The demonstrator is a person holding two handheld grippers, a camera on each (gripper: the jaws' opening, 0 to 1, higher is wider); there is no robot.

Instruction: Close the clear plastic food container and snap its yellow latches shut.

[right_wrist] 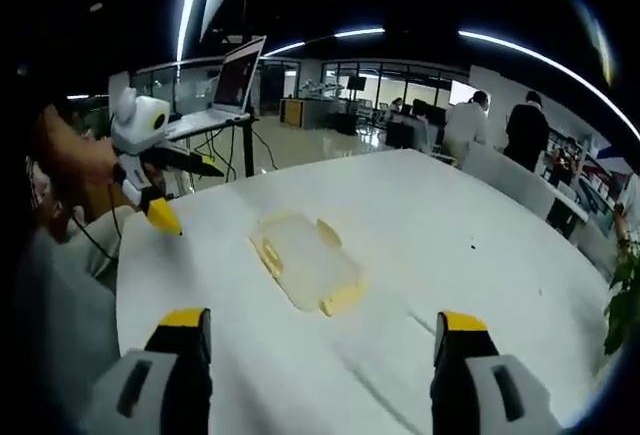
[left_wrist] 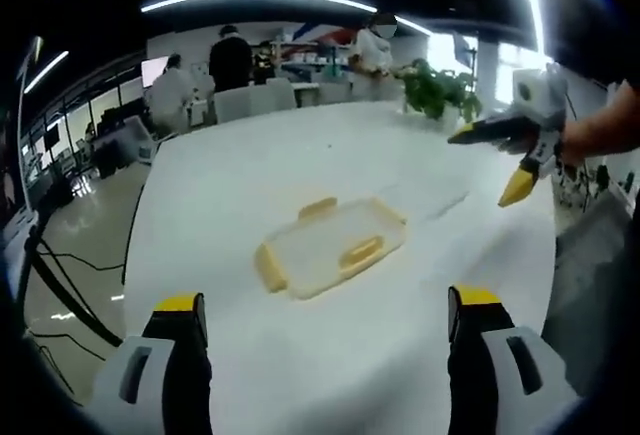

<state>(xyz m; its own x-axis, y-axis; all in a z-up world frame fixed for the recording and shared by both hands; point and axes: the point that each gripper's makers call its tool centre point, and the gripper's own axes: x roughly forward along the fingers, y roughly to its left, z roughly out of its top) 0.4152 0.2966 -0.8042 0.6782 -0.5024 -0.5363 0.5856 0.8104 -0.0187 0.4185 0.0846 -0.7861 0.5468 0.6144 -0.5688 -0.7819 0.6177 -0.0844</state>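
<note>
A flat clear plastic container (left_wrist: 330, 245) with yellow latches lies on the white table (left_wrist: 240, 185), its lid resting on top. The latches stick out at its edges. My left gripper (left_wrist: 328, 305) is open, its jaws well apart, short of the container and off it. My right gripper (left_wrist: 487, 167) comes in from the right, raised above the table, jaws apart and empty. In the right gripper view the container (right_wrist: 305, 260) sits ahead of my open right gripper (right_wrist: 322, 323). The left gripper (right_wrist: 195, 198) hovers at the left, held by a hand.
A potted plant (left_wrist: 435, 90) stands at the table's far end. Several people (left_wrist: 230, 60) stand beyond it, near chairs. A laptop on a stand (right_wrist: 235, 80) is past the table's other end. Cables run across the floor (left_wrist: 80, 255).
</note>
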